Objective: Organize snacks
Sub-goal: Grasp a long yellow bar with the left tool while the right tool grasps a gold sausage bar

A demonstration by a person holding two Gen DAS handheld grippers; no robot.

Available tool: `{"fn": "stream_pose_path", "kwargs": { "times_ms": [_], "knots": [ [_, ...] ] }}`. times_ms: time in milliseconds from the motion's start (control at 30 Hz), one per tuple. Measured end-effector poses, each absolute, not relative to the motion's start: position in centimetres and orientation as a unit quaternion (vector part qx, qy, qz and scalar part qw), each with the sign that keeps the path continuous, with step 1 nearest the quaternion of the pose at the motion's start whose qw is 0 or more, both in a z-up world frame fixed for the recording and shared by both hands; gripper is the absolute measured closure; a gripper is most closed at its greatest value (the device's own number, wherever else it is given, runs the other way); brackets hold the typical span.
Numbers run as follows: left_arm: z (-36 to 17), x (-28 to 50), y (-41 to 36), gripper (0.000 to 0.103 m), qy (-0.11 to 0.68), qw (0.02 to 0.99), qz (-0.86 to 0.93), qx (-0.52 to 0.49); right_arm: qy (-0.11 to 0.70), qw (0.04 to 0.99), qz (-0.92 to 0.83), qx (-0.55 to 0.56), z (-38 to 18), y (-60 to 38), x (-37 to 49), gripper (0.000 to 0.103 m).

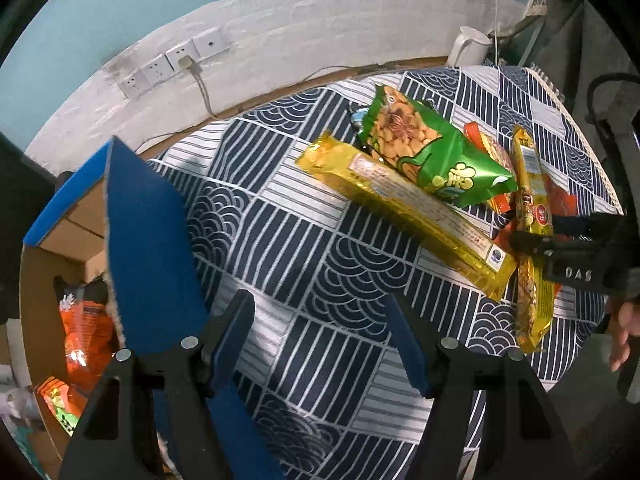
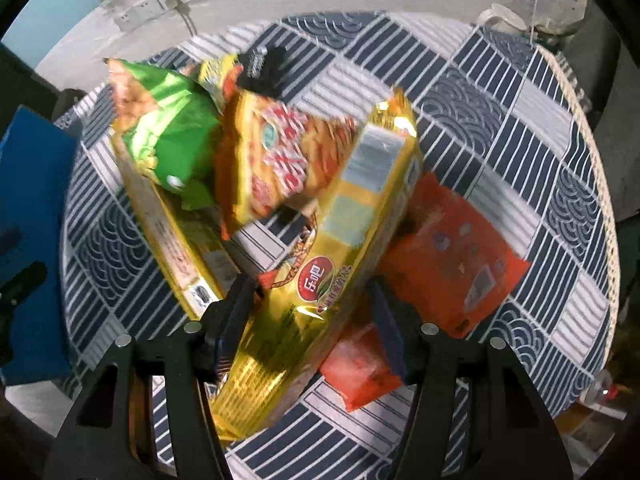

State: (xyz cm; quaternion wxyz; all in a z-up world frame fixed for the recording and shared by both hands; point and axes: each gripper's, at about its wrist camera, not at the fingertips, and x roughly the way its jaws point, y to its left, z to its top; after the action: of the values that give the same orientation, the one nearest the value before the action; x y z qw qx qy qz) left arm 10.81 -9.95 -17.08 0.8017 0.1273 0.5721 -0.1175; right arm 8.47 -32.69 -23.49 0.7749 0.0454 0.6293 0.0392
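We see a table under a blue and white cloth (image 1: 320,248). It has stripes and wave shapes on it. Behind it is a white wall with sockets (image 1: 172,62), and a plug sits in one of them.

Next in size is a cardboard box (image 1: 52,240) with blue flaps, just off the left edge of the table. We can see orange packs (image 1: 86,332) down inside it.

The snacks lie in a pile on the right half of the table. A long gold pack (image 1: 404,208) lies flat and slanted. A green bag (image 1: 424,148) rests on its far end. Beside the green bag we find a yellow and red bag (image 2: 280,156). It is blurred, so we cannot read it. An orange pack (image 2: 448,264) lies flat on the cloth to the right of the pile. A white jug (image 1: 468,46) stands at the far edge of the table, by the wall.

A second gold pack (image 2: 316,292) sits between the fingers of our right gripper (image 2: 310,320). The fingers are about half way apart, one on each side of the pack. We cannot tell if the pads press on it.

Our left gripper (image 1: 320,340) hangs over bare cloth. Its fingers stand wide with nothing in them. In the left view, a bit of our hand (image 1: 624,332) shows at the right edge.
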Motion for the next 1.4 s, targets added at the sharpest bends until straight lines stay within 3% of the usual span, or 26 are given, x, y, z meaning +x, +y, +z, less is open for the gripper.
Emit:
{"fn": "stream_pose_path", "kwargs": {
  "times_ms": [67,333,433,767,1300,1400],
  "knots": [
    [-17.5,11.1,-10.4,0.033,0.577,0.798,-0.119,0.127,0.626,0.778,0.041,0.039,-23.7,-32.8,8.4,0.045],
    [-19.0,12.4,-11.7,0.028,0.609,0.781,-0.116,0.067,0.617,0.785,0.046,0.028,-22.7,-35.3,7.9,0.072],
    [-19.3,13.0,-12.3,0.027,0.617,0.778,-0.109,0.037,0.607,0.793,0.043,0.014,-21.7,-36.1,7.6,0.076],
    [-20.5,14.2,-16.2,0.027,0.636,0.766,-0.094,-0.005,0.582,0.811,0.054,-0.001,-19.6,-37.4,8.0,0.077],
    [-24.7,15.8,-19.9,0.026,0.661,0.746,-0.072,0.023,0.576,0.814,0.066,0.037,-19.2,-39.9,8.1,0.077],
    [-24.5,15.2,-19.2,0.036,0.654,0.752,-0.084,0.03,0.574,0.815,0.067,0.038,-18.9,-39.9,8.2,0.077]
  ]
}}
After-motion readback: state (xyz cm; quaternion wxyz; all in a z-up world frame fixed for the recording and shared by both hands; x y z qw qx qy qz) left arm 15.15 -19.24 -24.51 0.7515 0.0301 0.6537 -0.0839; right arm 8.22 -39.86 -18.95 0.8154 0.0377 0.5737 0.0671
